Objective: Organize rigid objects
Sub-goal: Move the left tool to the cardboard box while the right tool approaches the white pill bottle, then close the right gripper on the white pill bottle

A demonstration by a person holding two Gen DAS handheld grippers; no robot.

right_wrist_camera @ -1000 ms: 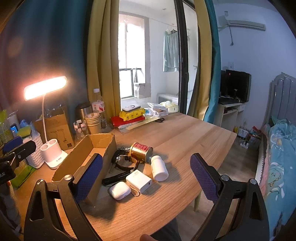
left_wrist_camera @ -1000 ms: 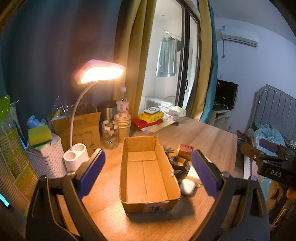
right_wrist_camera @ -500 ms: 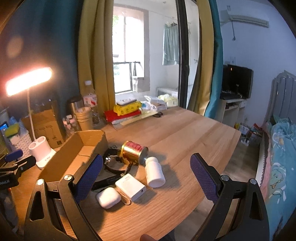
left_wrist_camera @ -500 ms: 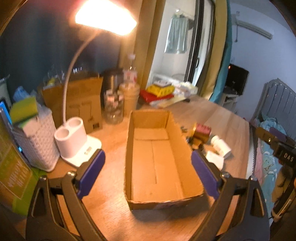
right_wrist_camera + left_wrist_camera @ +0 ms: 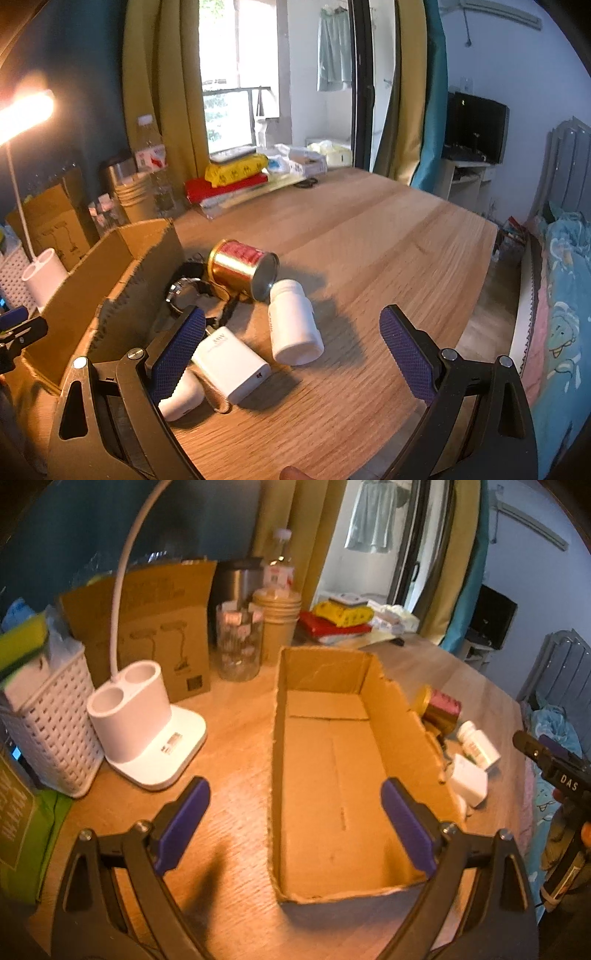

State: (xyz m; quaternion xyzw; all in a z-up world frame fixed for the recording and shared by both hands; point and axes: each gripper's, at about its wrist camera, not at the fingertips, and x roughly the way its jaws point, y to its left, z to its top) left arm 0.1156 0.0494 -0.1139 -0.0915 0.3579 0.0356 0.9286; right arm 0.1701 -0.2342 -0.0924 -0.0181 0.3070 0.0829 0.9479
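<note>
Cardboard box (image 5: 332, 775) empty, 2 claws, left gripper (image 5: 295, 827) and right gripper (image 5: 291, 354), both spread apart holding nothing; I'd straddle the white bottle (image 5: 293, 326) crosswise, midway along, to stop rolling.

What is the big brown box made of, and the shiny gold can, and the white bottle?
The box looks like plain corrugated cardboard: matte brown, with torn, ragged rims. The gold can seems to be metal, since its side gleams and its end is silvery. The white bottle is probably plastic: smooth, opaque, slightly glossy.
</note>
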